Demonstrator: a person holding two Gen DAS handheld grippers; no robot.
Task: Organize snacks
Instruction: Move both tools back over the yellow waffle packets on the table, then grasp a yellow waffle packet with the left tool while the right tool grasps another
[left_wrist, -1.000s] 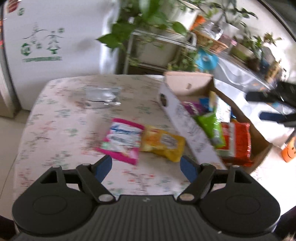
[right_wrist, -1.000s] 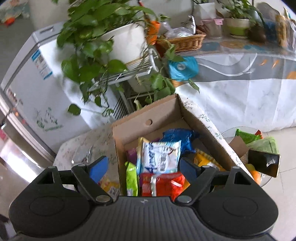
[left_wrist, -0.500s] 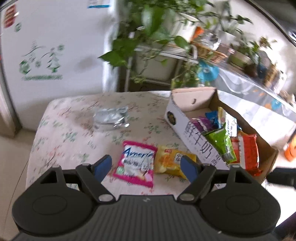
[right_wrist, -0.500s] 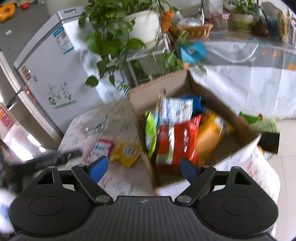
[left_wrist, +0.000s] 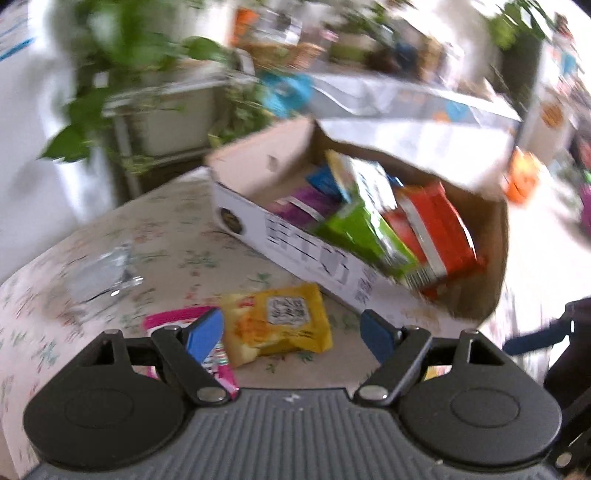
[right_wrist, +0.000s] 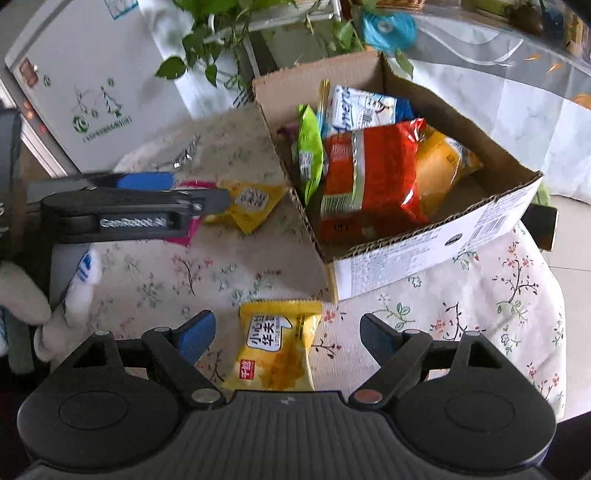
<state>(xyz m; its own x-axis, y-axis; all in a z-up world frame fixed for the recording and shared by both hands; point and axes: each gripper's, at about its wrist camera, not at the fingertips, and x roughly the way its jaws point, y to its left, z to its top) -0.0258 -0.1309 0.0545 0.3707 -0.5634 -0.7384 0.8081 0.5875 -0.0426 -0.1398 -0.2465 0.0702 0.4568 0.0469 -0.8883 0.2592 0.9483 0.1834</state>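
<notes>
Both tongs are dropping toward the floral-cloth tabletop (right_wrist: 480, 295) compared with a second ago, when the right view was filled by the open cardboard box (right_wrist: 424, 247) of snack packets. Now the right tongs (right_wrist: 287, 334) are standing apart and empty, straddling from above a yellow plastic snack packet with a white label (right_wrist: 275, 347) lying just in front of them, the box farther ahead. The left tongs (left_wrist: 291, 332), likewise apart and empty, are swinging in over a crinkled yellow packet with a square code (left_wrist: 280, 325), with a pink-edged packet (left_wrist: 177, 317) under their left finger. The loose packets are coming within reach, so two pickups look imminent.
</notes>
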